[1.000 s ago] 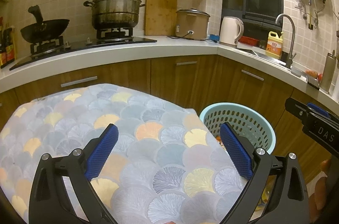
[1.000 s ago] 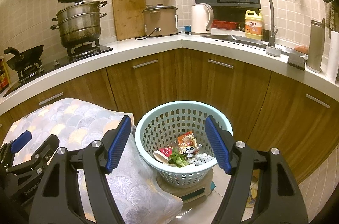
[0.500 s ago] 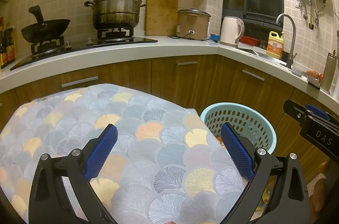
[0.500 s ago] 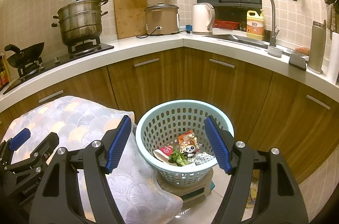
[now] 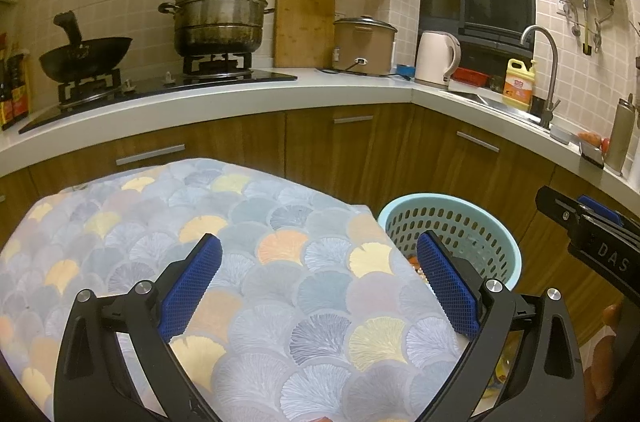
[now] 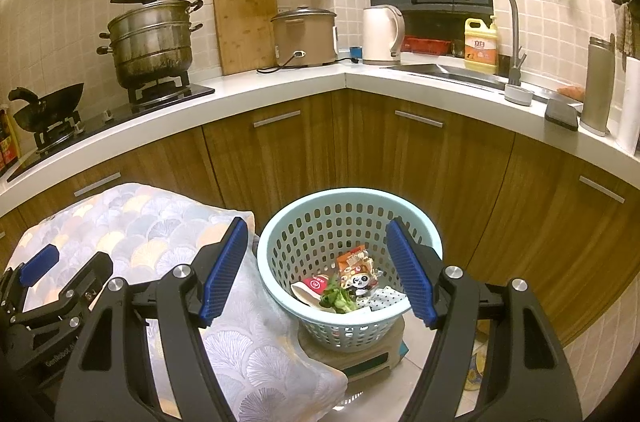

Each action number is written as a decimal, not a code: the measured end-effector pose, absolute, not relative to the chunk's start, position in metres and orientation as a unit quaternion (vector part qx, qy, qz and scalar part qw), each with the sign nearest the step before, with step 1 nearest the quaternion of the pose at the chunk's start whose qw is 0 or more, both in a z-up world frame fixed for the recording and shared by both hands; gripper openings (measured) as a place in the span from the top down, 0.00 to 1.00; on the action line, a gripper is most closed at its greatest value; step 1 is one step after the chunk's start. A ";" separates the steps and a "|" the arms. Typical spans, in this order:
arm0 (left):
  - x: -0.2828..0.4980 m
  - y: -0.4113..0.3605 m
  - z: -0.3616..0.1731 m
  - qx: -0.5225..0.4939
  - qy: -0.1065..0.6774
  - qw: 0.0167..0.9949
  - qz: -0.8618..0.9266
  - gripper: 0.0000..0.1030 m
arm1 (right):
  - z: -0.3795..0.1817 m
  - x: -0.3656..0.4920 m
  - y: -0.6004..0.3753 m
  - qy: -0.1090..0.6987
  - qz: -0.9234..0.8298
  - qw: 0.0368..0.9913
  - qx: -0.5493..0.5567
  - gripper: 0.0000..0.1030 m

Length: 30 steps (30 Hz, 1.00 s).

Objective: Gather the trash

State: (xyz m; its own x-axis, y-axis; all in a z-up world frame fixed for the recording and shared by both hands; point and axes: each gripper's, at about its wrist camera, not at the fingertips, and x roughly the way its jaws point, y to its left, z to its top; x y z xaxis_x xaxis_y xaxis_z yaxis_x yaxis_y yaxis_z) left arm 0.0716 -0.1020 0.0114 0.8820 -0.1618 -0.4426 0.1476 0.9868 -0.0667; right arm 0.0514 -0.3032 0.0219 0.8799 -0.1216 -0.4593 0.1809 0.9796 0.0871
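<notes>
A light blue perforated basket (image 6: 276,254) stands on a low stool beside the table; in it lie a snack wrapper with a panda (image 6: 357,272), a red and white wrapper (image 6: 313,287), green leaves (image 6: 338,298) and a dotted packet (image 6: 386,298). My right gripper (image 6: 318,272) hovers open above the basket with nothing between its blue pads. My left gripper (image 5: 318,282) stands open over the table covered with a fan-patterned cloth (image 5: 200,222), empty too. The basket (image 5: 500,242) shows at the right of the left wrist view, its contents mostly hidden.
Wooden cabinets (image 6: 420,162) and a white counter (image 6: 280,86) wrap around behind. On the counter stand a steamer pot (image 6: 150,42), a wok (image 6: 48,106), a cutting board, a rice cooker, a kettle and a sink with a faucet (image 6: 500,22). Tiled floor shows beside the stool.
</notes>
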 end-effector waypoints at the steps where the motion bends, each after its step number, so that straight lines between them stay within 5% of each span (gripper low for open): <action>1: 0.071 -0.102 0.011 -0.016 0.229 0.970 -0.080 0.08 | 0.022 0.051 -0.303 0.232 -0.079 0.967 0.064 0.34; 30: 0.073 -0.101 0.011 -0.013 0.230 0.970 -0.078 0.08 | 0.020 0.053 -0.303 0.235 -0.075 0.967 0.065 0.34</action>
State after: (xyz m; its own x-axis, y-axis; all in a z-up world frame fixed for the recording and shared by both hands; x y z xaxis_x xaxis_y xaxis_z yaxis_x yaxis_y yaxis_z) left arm 0.0730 -0.1007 0.0112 0.8819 -0.1566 -0.4448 0.1443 0.9876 -0.0615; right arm 0.0534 -0.3031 0.0200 0.8785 -0.1148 -0.4637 0.1761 0.9801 0.0911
